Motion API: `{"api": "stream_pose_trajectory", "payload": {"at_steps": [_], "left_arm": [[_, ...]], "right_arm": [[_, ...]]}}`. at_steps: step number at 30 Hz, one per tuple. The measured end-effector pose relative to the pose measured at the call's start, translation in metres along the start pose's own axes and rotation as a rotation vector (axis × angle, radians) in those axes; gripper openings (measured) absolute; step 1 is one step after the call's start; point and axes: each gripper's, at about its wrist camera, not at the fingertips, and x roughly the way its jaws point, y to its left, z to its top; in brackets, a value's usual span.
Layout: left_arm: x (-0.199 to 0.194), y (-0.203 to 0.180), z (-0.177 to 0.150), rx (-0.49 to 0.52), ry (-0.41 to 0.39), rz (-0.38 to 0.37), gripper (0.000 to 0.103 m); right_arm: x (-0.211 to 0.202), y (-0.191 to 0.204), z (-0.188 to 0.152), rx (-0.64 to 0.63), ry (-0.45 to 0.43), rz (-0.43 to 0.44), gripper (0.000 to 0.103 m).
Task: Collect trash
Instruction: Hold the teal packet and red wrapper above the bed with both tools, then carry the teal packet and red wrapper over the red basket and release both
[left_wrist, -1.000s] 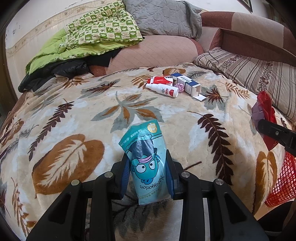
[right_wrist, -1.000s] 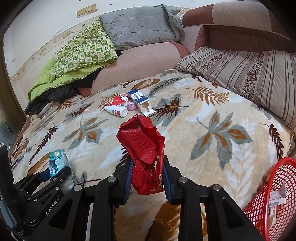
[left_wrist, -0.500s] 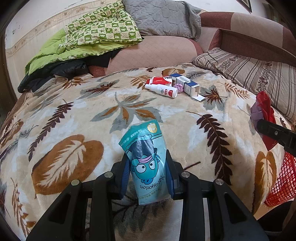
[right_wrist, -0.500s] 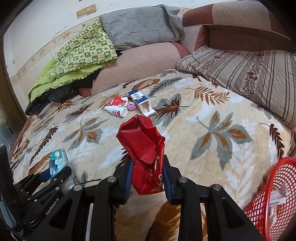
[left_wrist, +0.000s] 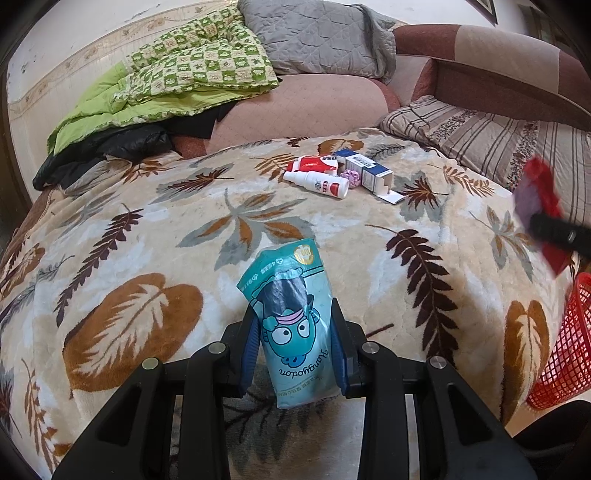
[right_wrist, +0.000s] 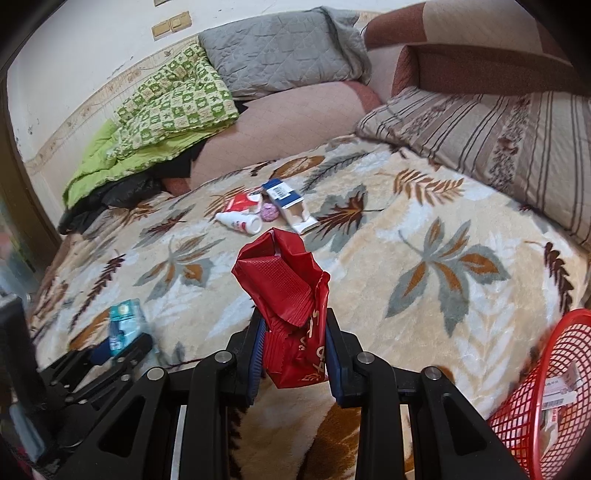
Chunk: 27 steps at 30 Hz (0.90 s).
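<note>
My left gripper (left_wrist: 293, 341) is shut on a teal cartoon packet (left_wrist: 291, 317), held upright above the leaf-print blanket (left_wrist: 147, 236). My right gripper (right_wrist: 293, 343) is shut on a crumpled red wrapper (right_wrist: 284, 291). The red wrapper (left_wrist: 539, 206) and part of the right gripper also show blurred at the right edge of the left wrist view. The teal packet (right_wrist: 123, 323) in the left gripper shows at the lower left of the right wrist view. A red mesh basket (right_wrist: 546, 398) with some paper in it stands at the bed's near right corner.
More litter lies mid-bed: a white spray bottle (left_wrist: 317, 182), a red-white pack (left_wrist: 314, 162), a pink ball (left_wrist: 351, 177) and an open blue-white box (left_wrist: 369, 175). A green quilt (left_wrist: 177, 85), grey pillow (left_wrist: 317, 33) and striped pillow (right_wrist: 491, 136) line the far side.
In the left wrist view the red wrapper and right gripper at the right edge have shifted up a little and look blurred. Both grips are unchanged.
</note>
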Motion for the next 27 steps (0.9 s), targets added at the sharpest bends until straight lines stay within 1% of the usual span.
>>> {"api": "stream_pose_trajectory", "payload": {"at_steps": [3,5,7,12,14,16,19,21,23,25,27], "left_arm": [[-0.006,-0.007,0.003,0.017,-0.016,-0.016,0.032],[-0.013,-0.011,0.006,0.025,-0.028,-0.046,0.032],[-0.019,-0.013,0.008,0.035,-0.037,-0.067,0.032],[-0.031,-0.029,0.018,0.072,-0.026,-0.148,0.032],[-0.038,-0.041,0.024,0.097,-0.022,-0.202,0.032],[-0.046,-0.053,0.029,0.121,-0.029,-0.238,0.032],[-0.059,-0.080,0.037,0.165,-0.027,-0.338,0.032],[-0.068,-0.104,0.044,0.194,-0.021,-0.413,0.032],[-0.074,-0.126,0.049,0.219,-0.003,-0.489,0.032],[-0.081,-0.158,0.054,0.251,0.020,-0.574,0.032],[-0.085,-0.183,0.056,0.274,0.048,-0.640,0.033]], "right_arm": [[-0.014,-0.002,0.008,-0.029,-0.030,-0.028,0.031],[-0.026,-0.003,0.014,-0.053,-0.063,-0.058,0.031],[-0.035,-0.009,0.019,-0.046,-0.076,-0.060,0.031],[-0.052,-0.031,0.017,0.003,-0.072,-0.065,0.031],[-0.058,-0.038,0.012,0.016,-0.068,-0.066,0.031],[-0.068,-0.049,0.006,0.031,-0.059,-0.067,0.031],[-0.085,-0.070,-0.006,0.060,-0.054,-0.083,0.031],[-0.099,-0.091,-0.013,0.098,-0.054,-0.104,0.031],[-0.112,-0.111,-0.020,0.138,-0.057,-0.126,0.031],[-0.128,-0.136,-0.028,0.189,-0.061,-0.157,0.031],[-0.145,-0.161,-0.035,0.238,-0.072,-0.185,0.031]]}}
